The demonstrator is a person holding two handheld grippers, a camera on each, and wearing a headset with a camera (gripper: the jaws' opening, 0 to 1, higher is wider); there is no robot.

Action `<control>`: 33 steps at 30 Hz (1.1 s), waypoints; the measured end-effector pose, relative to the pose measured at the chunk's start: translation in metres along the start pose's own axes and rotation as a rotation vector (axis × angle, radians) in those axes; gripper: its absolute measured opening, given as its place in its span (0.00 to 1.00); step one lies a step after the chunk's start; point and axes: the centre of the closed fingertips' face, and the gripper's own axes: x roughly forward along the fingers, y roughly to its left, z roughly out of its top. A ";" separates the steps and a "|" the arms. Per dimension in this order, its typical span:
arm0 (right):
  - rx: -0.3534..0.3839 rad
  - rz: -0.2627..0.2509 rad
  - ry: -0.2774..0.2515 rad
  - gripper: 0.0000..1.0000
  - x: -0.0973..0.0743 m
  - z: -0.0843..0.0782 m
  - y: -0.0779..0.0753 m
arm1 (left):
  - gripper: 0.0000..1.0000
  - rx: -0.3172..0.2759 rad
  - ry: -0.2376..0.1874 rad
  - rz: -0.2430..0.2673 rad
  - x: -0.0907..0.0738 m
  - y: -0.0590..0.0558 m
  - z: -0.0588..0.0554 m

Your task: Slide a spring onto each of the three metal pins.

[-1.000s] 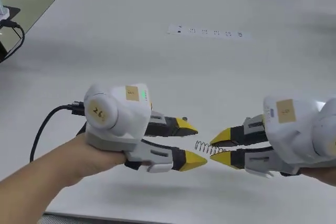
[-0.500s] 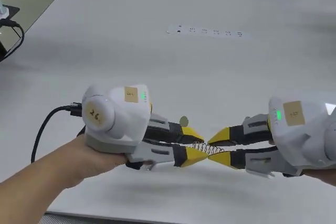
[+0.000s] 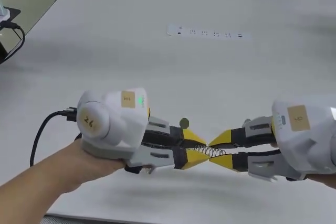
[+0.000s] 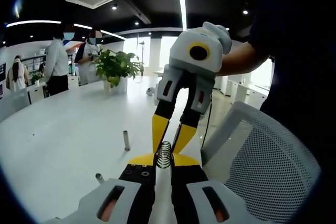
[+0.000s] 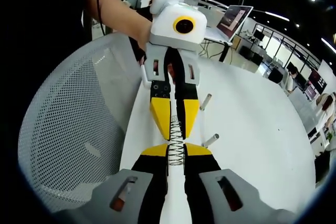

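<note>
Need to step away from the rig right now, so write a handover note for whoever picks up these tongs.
Left tongs: closed on one end of the coiled metal spring, above the white table.
Right tongs: closed on its other end, tip to tip with the left.
Two small metal pins stand on the table nearby, both apparently bare.
Done: nothing threaded on those two.
Left: slide this spring onto a pin, then springs onto the rest.

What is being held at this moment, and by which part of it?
A spring, by its two ends: the right gripper pinches one end in its tongs, and the left gripper seems shut on the other.
</note>
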 end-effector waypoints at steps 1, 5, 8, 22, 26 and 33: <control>0.009 0.000 -0.004 0.08 0.000 0.001 0.000 | 0.02 0.001 0.000 -0.003 0.000 0.000 0.000; 0.052 0.003 -0.008 0.09 -0.004 -0.002 0.000 | 0.02 -0.006 0.003 -0.009 -0.002 -0.001 0.001; 0.081 -0.003 0.000 0.09 -0.006 -0.009 -0.001 | 0.02 -0.009 0.006 -0.007 -0.004 0.000 0.000; 0.077 -0.001 -0.026 0.08 -0.008 -0.006 -0.002 | 0.02 -0.024 -0.012 -0.012 -0.007 -0.001 0.005; 0.045 -0.005 -0.011 0.07 -0.011 -0.003 -0.002 | 0.02 -0.035 -0.014 -0.012 -0.007 -0.001 0.001; 0.006 0.017 0.002 0.07 -0.019 0.004 -0.001 | 0.02 -0.049 -0.017 -0.019 -0.006 -0.002 -0.003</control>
